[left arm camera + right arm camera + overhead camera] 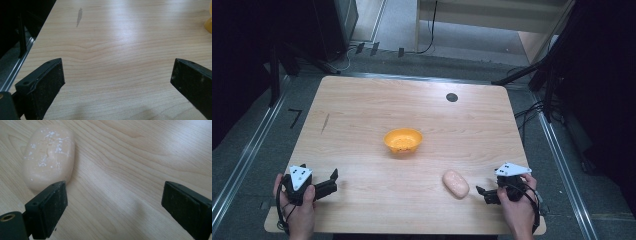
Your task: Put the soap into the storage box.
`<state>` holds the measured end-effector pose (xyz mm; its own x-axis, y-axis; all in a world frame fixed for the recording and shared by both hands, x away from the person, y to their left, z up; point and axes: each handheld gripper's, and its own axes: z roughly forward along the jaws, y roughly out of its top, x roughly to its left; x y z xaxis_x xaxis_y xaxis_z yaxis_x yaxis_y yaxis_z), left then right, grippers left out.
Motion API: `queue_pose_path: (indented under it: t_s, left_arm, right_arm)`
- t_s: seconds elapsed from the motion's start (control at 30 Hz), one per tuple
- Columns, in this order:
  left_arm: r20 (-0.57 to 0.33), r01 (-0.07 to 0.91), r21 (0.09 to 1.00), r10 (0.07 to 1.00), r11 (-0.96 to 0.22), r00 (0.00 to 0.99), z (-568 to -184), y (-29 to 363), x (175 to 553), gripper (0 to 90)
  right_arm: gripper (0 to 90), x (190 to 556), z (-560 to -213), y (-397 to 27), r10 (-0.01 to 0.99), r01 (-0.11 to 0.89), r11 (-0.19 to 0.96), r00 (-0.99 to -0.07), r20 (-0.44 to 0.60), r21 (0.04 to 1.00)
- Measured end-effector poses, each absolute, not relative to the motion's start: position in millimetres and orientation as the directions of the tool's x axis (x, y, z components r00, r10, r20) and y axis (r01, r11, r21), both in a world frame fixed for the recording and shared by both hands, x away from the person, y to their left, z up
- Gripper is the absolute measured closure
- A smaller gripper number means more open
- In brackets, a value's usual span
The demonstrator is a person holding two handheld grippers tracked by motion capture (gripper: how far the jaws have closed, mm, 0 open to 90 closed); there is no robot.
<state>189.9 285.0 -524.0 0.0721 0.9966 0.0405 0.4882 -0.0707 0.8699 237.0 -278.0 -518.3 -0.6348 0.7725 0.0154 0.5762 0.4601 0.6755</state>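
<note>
Bare tabletop (362, 115) surrounds bun (455, 183) beside right tool (482, 194).

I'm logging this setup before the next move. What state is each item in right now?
Bread roll: lying on the table, not gripped, beside the right gripper.
Orange bowl: upright, mid-table, contents unclear.
Left gripper: jaws open, nothing between them.
Right gripper: jaws open, nothing between them.

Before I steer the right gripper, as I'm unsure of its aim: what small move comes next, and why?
Probably shift the right gripper sideways toward the bread roll: its jaws stand open over bare table, with the roll off beside one jaw, not between them.
</note>
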Motion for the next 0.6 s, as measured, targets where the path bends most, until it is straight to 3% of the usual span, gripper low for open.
queue_pose_path:
  t_s: [0.6]
  left_arm:
    - [0.043,0.495,0.866,0.996,-0.075,0.075,-524,284,190,0.0]
  right_arm:
    - [7.3,239,-517,-252,0.740,0.560,0.504,-0.672,0.006,0.658]
